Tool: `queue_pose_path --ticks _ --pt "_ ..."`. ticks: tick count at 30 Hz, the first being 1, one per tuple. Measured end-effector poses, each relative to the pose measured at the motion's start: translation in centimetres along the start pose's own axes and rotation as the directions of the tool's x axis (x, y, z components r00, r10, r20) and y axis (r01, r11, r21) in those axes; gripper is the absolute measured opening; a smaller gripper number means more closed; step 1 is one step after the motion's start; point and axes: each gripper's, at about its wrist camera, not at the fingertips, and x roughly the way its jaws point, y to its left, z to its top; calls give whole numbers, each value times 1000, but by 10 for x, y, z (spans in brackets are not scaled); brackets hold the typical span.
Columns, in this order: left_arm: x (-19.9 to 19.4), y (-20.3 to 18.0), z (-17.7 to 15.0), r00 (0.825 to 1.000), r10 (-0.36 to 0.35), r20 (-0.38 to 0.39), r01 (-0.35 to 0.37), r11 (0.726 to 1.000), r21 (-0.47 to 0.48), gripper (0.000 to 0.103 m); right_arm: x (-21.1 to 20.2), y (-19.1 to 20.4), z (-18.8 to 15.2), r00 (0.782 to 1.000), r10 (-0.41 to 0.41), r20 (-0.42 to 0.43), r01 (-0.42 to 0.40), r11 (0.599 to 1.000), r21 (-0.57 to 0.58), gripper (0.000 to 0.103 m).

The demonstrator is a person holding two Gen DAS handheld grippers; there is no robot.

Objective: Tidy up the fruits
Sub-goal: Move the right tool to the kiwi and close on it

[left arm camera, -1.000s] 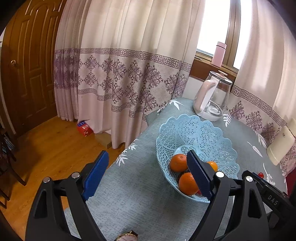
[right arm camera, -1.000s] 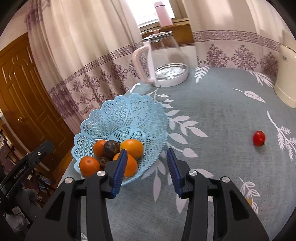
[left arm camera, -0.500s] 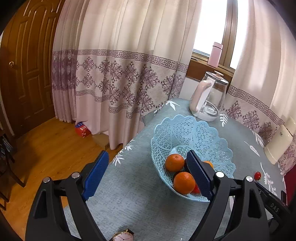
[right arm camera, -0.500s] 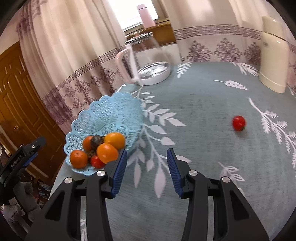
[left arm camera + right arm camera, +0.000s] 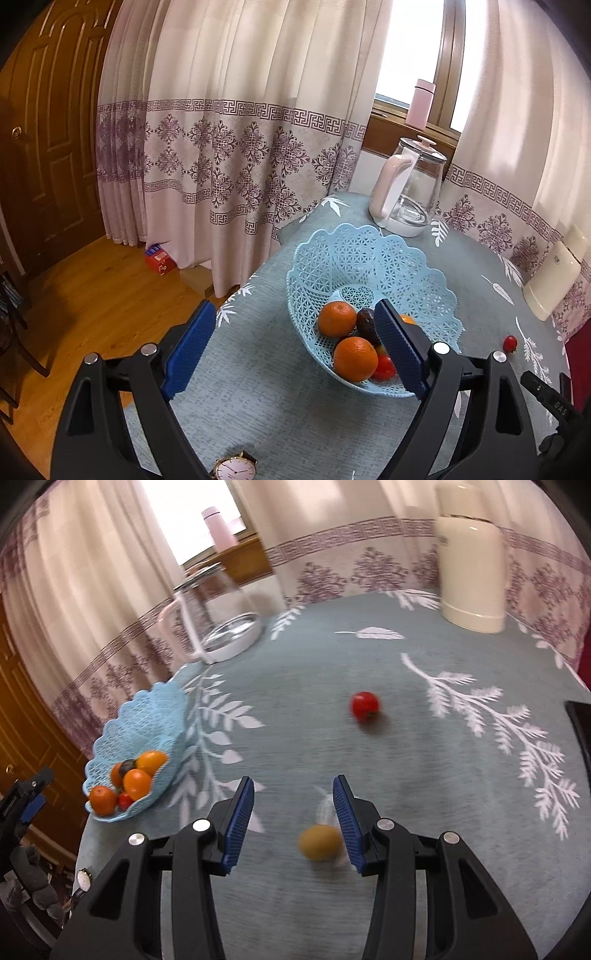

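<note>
Left wrist view: left gripper point(image 5: 293, 345) hangs wide open and empty above the tabletop point(image 5: 258, 402), just short of the blue lattice basket point(image 5: 413, 266). The basket holds oranges point(image 5: 355, 359), a dark fruit point(image 5: 367, 325) and a small red one point(image 5: 384, 367). A cherry tomato point(image 5: 511, 343) lies alone, well apart to the right.

Right wrist view: right gripper point(image 5: 293, 825) is open, holding nothing. A greenish-brown kiwi-like fruit point(image 5: 319, 842), blurred, sits on the cloth between the fingers, nearer the right pad point(image 5: 347, 823). The tomato lies farther ahead.

Judgement: the step is picking up this fruit. Centre the jaws on its widest part before closing; squeeze gently, since a round, soft fruit may roll or bruise.
</note>
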Motion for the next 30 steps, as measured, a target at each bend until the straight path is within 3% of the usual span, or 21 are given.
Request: queue_pose_path --ticks 9,25,30 --pt "1 -5 -1 1000 -11 -6 11 1000 13 89 -2 -25 -13 998 -52 -21 53 998 20 45" --pt "2 -9 -3 1000 -15 -10 16 1000 21 89 16 -3 -30 996 -49 -77 43 996 -78 44" --pt "2 -10 -3 1000 -15 -11 16 1000 24 89 21 3 -31 995 -57 -84 47 993 -110 36"
